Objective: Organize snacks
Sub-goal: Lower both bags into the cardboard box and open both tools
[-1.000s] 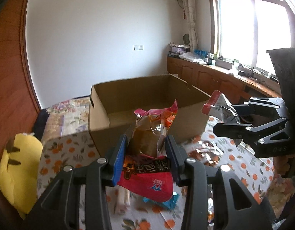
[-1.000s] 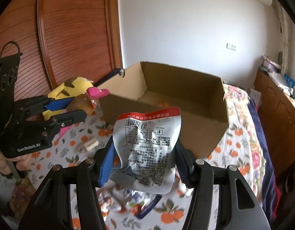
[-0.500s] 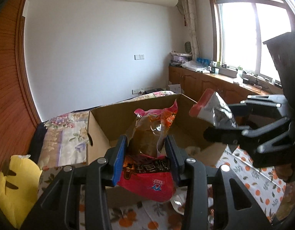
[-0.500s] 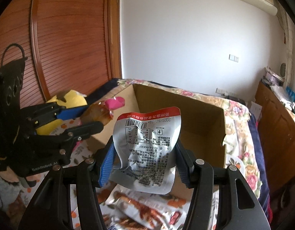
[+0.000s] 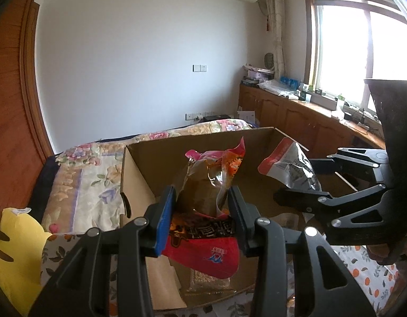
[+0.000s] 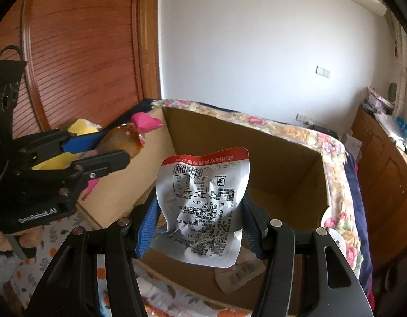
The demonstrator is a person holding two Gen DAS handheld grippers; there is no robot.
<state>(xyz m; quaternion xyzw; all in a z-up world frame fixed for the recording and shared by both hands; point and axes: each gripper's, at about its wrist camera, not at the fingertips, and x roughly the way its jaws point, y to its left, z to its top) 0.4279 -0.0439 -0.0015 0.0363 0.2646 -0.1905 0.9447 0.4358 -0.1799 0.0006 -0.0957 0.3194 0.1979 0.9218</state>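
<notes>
Left wrist view shows the left tool (image 5: 201, 211) closed on a red-and-brown snack bag (image 5: 208, 206), held upright over the near-left part of the cardboard box (image 5: 140, 174). At 3 o'clock from it, the right tool (image 6: 199, 228) grips a silver snack packet (image 6: 203, 206), also above the box opening. Both bags stand with long axis vertical; the box floor lies at 6 o'clock below each, so I judge release comes next.
</notes>
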